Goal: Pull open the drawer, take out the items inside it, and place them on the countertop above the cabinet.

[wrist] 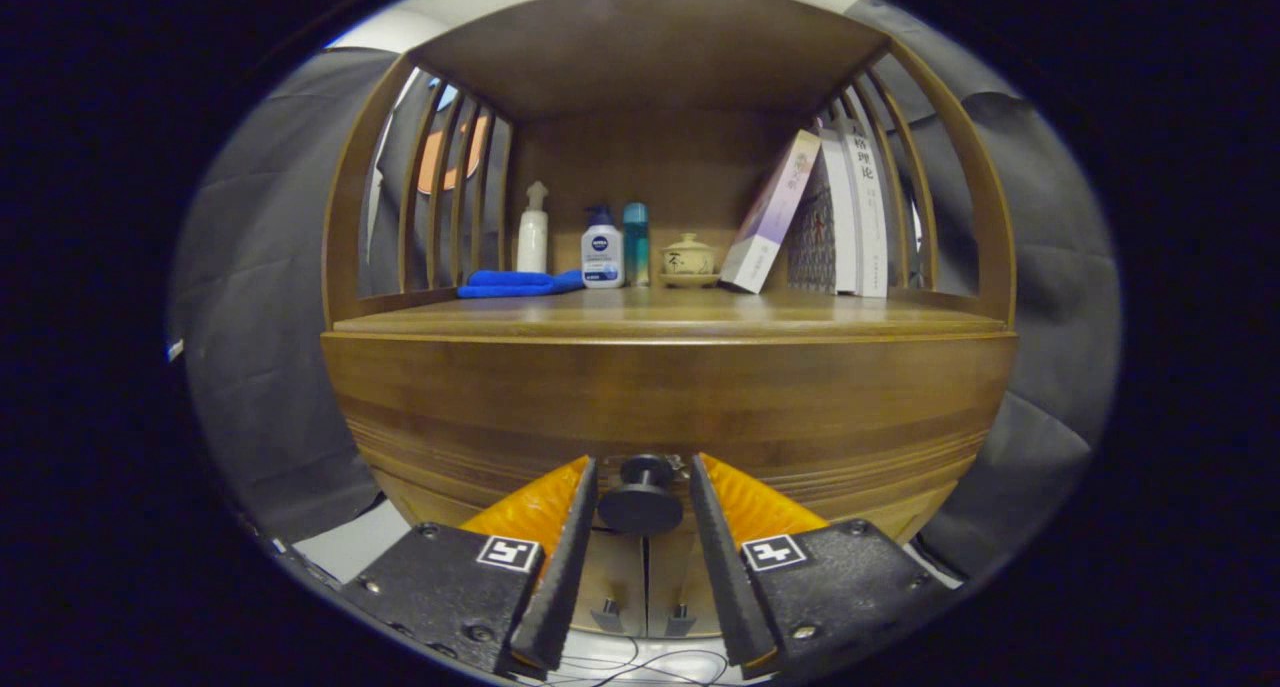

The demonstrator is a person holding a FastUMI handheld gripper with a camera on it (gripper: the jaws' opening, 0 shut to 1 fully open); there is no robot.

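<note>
the claw [641, 507] is built of two flat plate bodies, one either side of the drawer knob [640, 497], each finished in a matte, slightly textured coat. each plate carries a small square fiducial tag, white with a blocky dark pattern, set at the plate's corner nearest the knob. round screw heads dot the plates: near the tags, along the outer margins and at the corners farthest from the knob. from each plate a long wedge-shaped finger [565, 557] runs toward the knob, narrowing as it goes, with a ribbed face on its outer flank and a finely ridged pad lining the side facing the knob.
</note>
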